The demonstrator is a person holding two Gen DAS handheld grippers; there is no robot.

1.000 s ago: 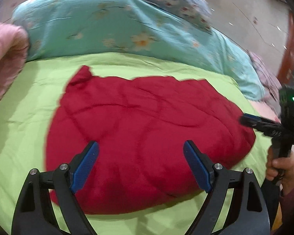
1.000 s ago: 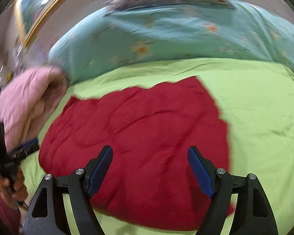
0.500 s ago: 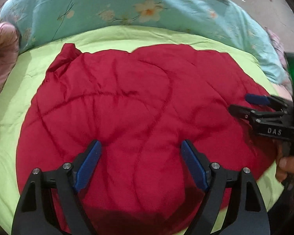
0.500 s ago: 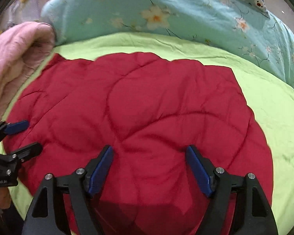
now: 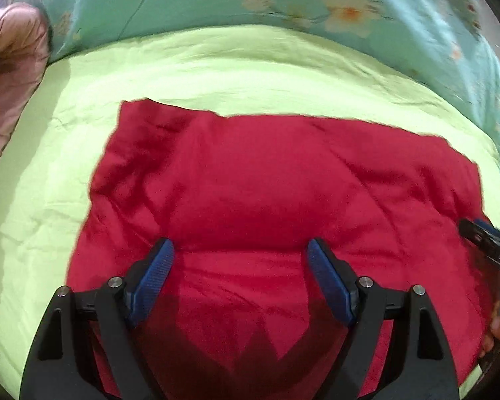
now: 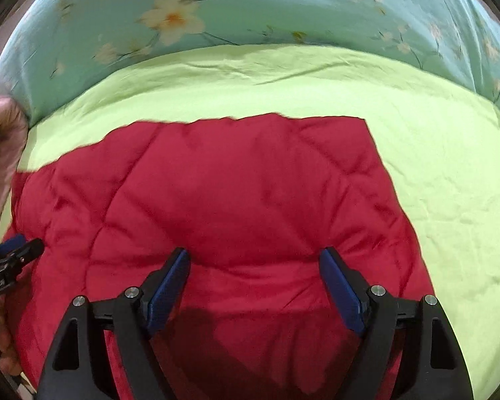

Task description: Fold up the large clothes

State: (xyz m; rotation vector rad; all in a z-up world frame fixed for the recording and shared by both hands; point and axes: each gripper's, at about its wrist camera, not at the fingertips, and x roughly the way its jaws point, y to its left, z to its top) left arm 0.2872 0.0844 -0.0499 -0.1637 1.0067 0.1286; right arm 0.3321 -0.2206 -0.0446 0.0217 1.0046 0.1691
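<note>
Bare green sheet [image 6: 450, 200] beyond and beside the red garment [image 6: 233, 200], floral quilt [image 6: 250, 10] bounding the far edge, pink bedding [image 5: 10, 76] bunched at left

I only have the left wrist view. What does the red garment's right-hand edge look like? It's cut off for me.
Observer: In the right wrist view the red garment ends in a clean, fairly straight edge, with bare green sheet beyond it.
Operator: And its far right corner?
Observer: Squared off and lying flat.
Operator: Is the right gripper holding cloth?
Observer: No, the right gripper is open, with the garment showing between its fingers.
</note>
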